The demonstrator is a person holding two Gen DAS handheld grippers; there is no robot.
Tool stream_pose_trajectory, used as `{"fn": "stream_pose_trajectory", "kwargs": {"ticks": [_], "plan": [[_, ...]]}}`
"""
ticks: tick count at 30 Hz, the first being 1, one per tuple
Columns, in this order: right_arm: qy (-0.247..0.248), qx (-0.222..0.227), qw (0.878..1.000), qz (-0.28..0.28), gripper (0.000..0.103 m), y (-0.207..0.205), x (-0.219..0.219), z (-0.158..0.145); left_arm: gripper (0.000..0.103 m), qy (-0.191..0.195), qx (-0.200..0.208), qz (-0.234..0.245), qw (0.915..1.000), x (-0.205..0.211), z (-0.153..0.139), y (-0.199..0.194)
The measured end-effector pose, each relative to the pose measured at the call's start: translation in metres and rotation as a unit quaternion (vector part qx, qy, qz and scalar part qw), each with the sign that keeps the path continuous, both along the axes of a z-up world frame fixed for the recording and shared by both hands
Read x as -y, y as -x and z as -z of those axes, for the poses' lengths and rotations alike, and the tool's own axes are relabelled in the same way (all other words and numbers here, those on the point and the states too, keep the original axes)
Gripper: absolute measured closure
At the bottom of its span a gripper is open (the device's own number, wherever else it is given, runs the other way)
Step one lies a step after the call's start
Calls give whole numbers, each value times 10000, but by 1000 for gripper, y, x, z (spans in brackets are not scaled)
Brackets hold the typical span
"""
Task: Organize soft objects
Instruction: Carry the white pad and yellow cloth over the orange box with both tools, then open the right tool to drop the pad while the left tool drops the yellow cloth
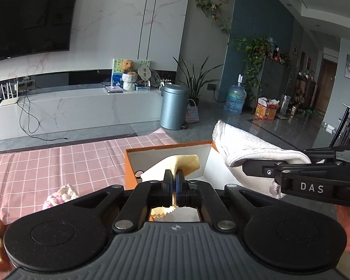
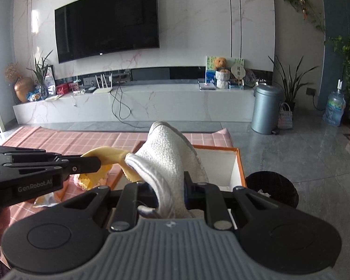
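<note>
Now our left gripper (image 1: 174,182) pinches the yellow cloth (image 1: 186,162) and our right gripper (image 2: 172,186) the white towel (image 2: 168,154), both above the orange box (image 1: 131,170); the knitted piece (image 1: 61,193) beside it still waits.

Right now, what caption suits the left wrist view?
Left gripper pinching a yellow cloth above an orange-rimmed box.

Soft daylight fills both views, strongest at the left edge of the right wrist view. The polished floor (image 2: 303,149) carries pale glare, and the television (image 2: 107,21) shows faint reflections. Fisheye distortion bows walls and ceiling lines near the borders; corners vignette dark. Focus is fairly sharp throughout.
</note>
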State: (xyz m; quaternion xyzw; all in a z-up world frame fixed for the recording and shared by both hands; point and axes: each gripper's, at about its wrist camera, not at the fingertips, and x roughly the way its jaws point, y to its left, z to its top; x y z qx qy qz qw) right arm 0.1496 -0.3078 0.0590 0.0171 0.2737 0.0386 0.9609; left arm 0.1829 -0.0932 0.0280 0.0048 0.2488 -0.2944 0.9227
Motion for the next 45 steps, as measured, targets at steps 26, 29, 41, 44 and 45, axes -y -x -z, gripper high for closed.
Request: {"fn": "stream_pose_trajectory", "kwargs": {"ticks": [26,29,41,44,45], "plan": [[179,-1862,9821,-229,83,-140,31,97,101,-869,-601,225,9941,62,47,-67],[146,-2066,9779,-281,76,-144,27,105,101,-922,-644,237,9934,61,49,-69],[150,-1824,9823,-393,43,-117,26,80,101,-855,-515,302,9945,52,33,-57],[289,-1663,9848,-418,33,-99,26,71,101,-779,-666,408,9939,52,31,-52],[368,-1627,9849,-454,32,-93,25,69,101,-760,-759,472,9931,53,31,-51]]}}
